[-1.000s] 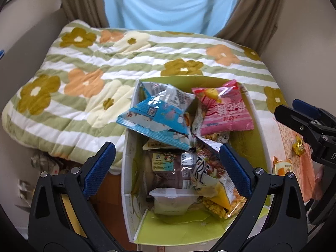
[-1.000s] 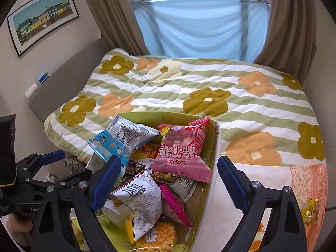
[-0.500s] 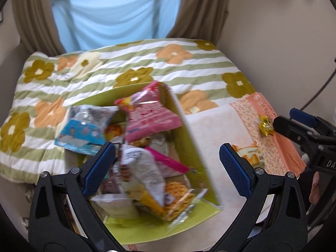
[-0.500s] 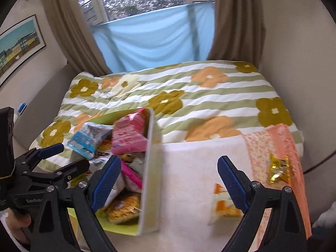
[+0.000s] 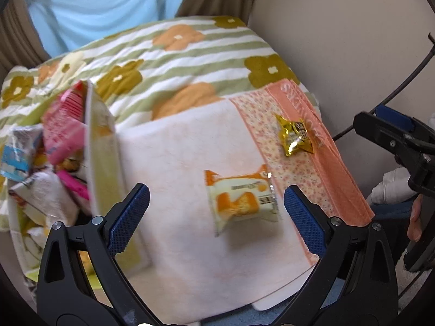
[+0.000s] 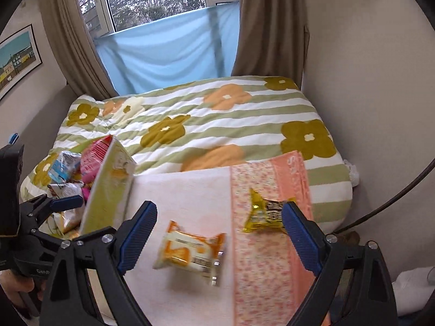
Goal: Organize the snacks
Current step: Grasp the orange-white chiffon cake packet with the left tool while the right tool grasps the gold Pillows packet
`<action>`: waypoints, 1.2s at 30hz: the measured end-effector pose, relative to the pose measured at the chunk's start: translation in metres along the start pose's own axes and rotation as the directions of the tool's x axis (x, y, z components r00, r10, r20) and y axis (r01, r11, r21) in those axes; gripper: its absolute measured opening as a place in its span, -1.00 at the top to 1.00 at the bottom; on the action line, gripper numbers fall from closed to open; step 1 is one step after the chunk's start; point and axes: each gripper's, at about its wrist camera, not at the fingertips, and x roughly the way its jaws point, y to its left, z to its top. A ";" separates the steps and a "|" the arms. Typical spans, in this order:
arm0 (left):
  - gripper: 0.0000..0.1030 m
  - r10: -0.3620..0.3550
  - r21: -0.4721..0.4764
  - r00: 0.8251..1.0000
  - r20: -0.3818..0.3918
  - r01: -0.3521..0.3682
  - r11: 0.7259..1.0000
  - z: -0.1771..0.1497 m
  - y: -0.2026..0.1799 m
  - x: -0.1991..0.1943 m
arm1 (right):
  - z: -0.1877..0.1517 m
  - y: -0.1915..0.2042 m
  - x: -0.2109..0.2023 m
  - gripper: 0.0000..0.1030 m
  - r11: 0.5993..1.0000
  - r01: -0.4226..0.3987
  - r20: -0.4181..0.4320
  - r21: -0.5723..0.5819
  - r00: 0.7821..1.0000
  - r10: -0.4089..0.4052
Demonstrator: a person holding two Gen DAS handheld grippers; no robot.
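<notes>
An orange-and-cream snack pack (image 5: 240, 203) lies on a white and pink towel (image 5: 190, 146); it also shows in the right wrist view (image 6: 191, 250). A gold-wrapped snack (image 5: 295, 135) lies on the towel's pink border, also seen in the right wrist view (image 6: 265, 214). A green-lined box (image 5: 102, 146) full of snack bags stands to the left, also in the right wrist view (image 6: 107, 190). My left gripper (image 5: 216, 214) is open and empty, just in front of the orange pack. My right gripper (image 6: 218, 237) is open and empty above both loose snacks.
The towel lies on a bed with a green-striped flowered quilt (image 6: 206, 125). A wall (image 5: 339, 40) is close on the right, with a black cable (image 6: 394, 201) along it. Curtains and a blue cloth (image 6: 168, 51) hang behind the bed.
Both grippers have swung right, away from the snack box and over the towel. The orange pack and the gold snack now lie in the middle of both views.
</notes>
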 end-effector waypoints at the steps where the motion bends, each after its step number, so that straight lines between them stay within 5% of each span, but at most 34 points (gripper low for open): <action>1: -0.92 0.005 -0.006 1.000 -0.012 -0.005 1.000 0.000 -0.006 0.007 | -0.001 -0.011 0.003 -0.77 1.000 -0.009 -0.008 -0.001 1.000 0.009; 9: -0.92 -0.002 -0.149 0.989 -0.146 -0.020 0.989 -0.014 -0.039 0.077 | -0.007 -0.067 0.044 -0.77 0.996 -0.087 -0.104 -0.030 0.991 0.084; 19: -0.92 0.118 -0.174 0.962 -0.245 -0.164 0.971 -0.024 -0.041 0.145 | -0.018 -0.087 0.103 -0.77 0.989 -0.133 -0.190 -0.062 0.974 0.119; 31: -0.99 0.167 -0.126 0.939 -0.299 -0.212 0.969 -0.027 -0.032 0.176 | -0.034 -0.084 0.158 -0.77 0.984 -0.131 -0.267 -0.117 0.959 0.096; 36: -0.83 0.109 -0.184 0.953 -0.283 -0.165 0.969 -0.033 -0.015 0.175 | -0.039 -0.082 0.170 -0.77 0.984 -0.128 -0.284 -0.127 0.955 0.088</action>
